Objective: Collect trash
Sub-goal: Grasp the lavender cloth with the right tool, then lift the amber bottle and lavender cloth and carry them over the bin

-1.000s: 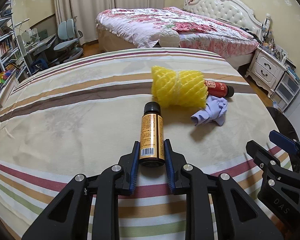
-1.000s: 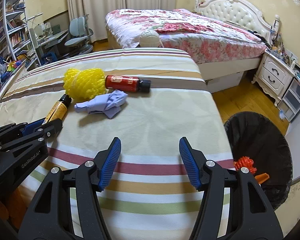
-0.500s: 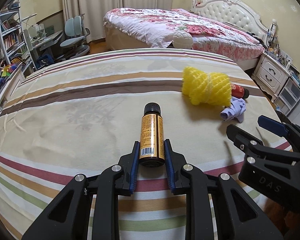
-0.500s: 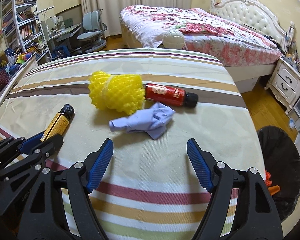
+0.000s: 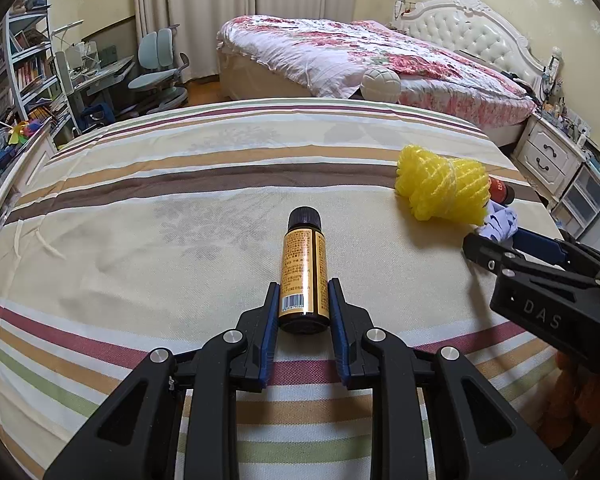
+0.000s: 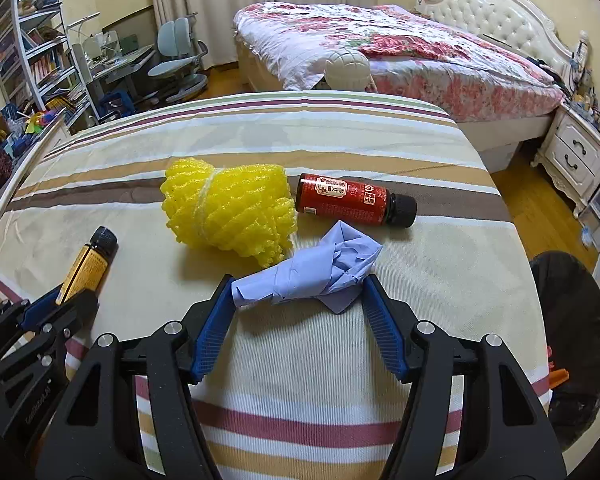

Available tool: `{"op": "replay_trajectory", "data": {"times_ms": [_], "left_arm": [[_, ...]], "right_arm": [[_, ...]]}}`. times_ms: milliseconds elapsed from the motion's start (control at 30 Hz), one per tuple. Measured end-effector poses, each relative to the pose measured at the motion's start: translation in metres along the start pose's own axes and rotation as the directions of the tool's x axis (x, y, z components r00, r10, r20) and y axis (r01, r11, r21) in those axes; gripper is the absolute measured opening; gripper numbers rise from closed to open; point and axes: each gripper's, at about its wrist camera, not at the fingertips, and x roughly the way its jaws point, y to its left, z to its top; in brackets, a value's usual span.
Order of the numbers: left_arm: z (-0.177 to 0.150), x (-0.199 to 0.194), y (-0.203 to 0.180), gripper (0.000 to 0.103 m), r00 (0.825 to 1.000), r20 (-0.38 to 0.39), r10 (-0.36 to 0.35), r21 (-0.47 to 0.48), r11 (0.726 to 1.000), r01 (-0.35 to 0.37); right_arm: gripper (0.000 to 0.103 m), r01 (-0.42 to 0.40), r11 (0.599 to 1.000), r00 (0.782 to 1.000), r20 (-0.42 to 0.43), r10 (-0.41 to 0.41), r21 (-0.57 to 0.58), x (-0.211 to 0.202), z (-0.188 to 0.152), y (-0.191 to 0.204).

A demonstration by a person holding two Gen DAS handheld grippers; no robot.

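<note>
My left gripper (image 5: 303, 298) is shut on a small brown bottle with an orange label (image 5: 303, 270), black cap pointing away; it also shows in the right wrist view (image 6: 87, 266). My right gripper (image 6: 300, 292) is open, its jaws on either side of a crumpled blue tissue (image 6: 312, 270) that lies on the striped tablecloth. A yellow foam net (image 6: 228, 210) lies just beyond the tissue, and a red bottle (image 6: 352, 200) lies on its side to the right of the net. The net (image 5: 444, 190) also shows in the left wrist view.
The striped tablecloth (image 6: 320, 132) covers a round table. A black-lined trash bin (image 6: 568, 320) stands on the floor off the table's right edge, with orange bits inside. A bed (image 6: 400, 48), a white nightstand (image 6: 576, 152) and a desk with chairs (image 6: 172, 60) lie beyond.
My right gripper has moved forward and left, so its open jaws now flank the blue tissue. My left gripper has swung left with the bottle still held.
</note>
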Motion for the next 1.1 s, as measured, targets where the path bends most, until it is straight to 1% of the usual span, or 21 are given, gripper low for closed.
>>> {"op": "replay_trajectory", "data": {"times_ms": [633,1000,1100], "left_arm": [[-0.014,-0.013,0.001,0.025,1.0,0.009,-0.015,0.005,1.0,0.015],[-0.019,-0.016,0.004,0.025,1.0,0.02,-0.018,0.006,1.0,0.018],[-0.018,-0.012,0.002,0.025,1.0,0.0,-0.027,0.02,0.999,0.027]], "right_arm": [[0.062,0.023,1.0,0.999,0.032,-0.023,-0.003,-0.04,-0.044,-0.019],[0.062,0.018,1.0,0.999,0.045,-0.018,0.004,-0.044,-0.046,-0.024],[0.062,0.017,1.0,0.999,0.041,-0.017,0.005,-0.043,-0.046,-0.024]]}}
